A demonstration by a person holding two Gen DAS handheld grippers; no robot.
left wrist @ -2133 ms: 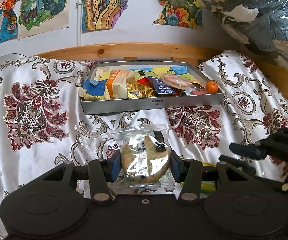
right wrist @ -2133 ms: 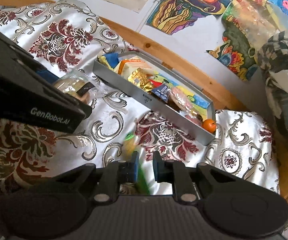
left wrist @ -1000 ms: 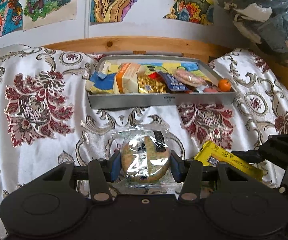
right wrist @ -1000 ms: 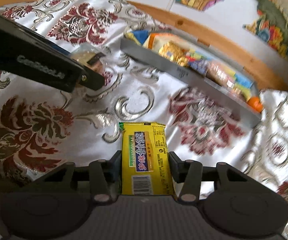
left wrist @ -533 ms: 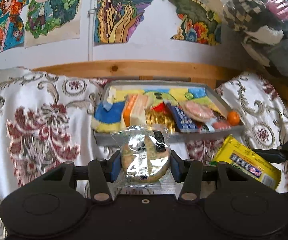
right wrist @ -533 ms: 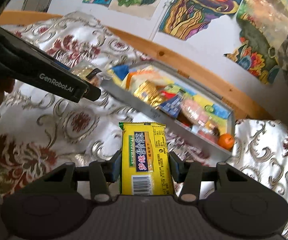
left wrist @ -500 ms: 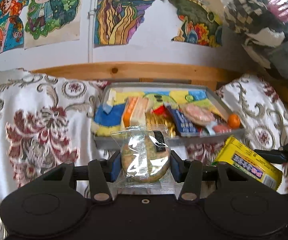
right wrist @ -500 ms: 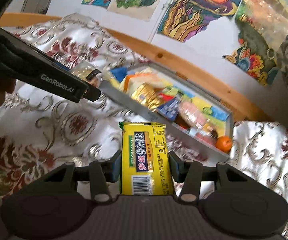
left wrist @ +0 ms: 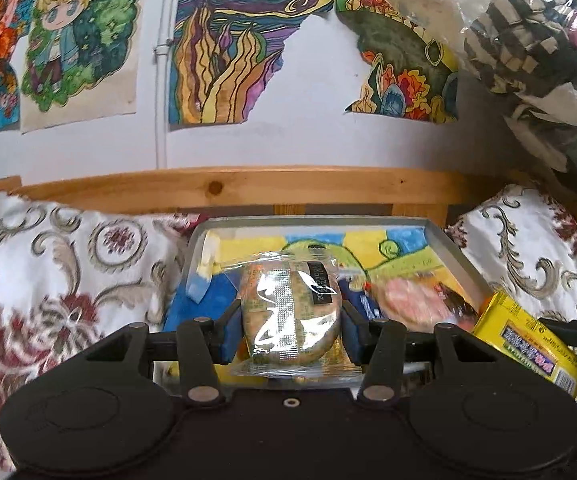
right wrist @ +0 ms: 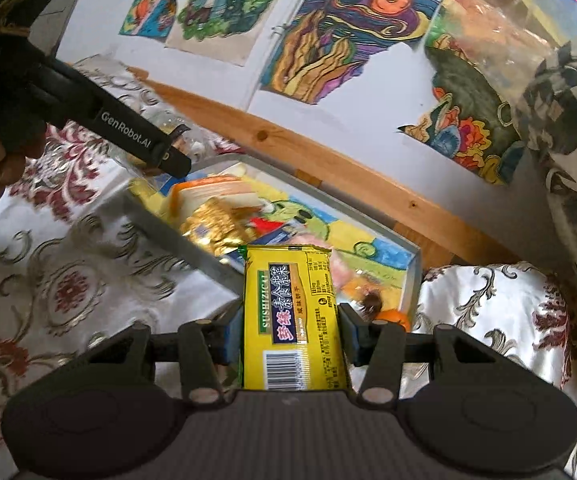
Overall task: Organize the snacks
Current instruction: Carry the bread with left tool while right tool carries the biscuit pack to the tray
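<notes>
Snacks: one clear-wrapped round cake (left wrist: 291, 312) clamped in the left gripper (left wrist: 291, 330), held over the near half of the grey tray (left wrist: 454, 256); one yellow biscuit pack (right wrist: 293, 316) clamped in the right gripper (right wrist: 290, 334), over the tray's near rim at its 5 o'clock corner. Tray contents: gold packet (right wrist: 214, 226), orange-edged pack (right wrist: 208, 192), pink packet (left wrist: 408, 300), orange fruit (right wrist: 396, 316); tray sits on a floral cloth (left wrist: 68, 280).

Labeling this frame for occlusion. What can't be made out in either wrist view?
- Left wrist: near half of the tray is hidden behind the round cake packet in the left gripper; snacks beside it are motion-blurred.
- Left wrist: packet's date label is too small to read.
- Right wrist: the yellow cracker pack in the right gripper covers the tray's middle; the small orange fruit is half hidden.
</notes>
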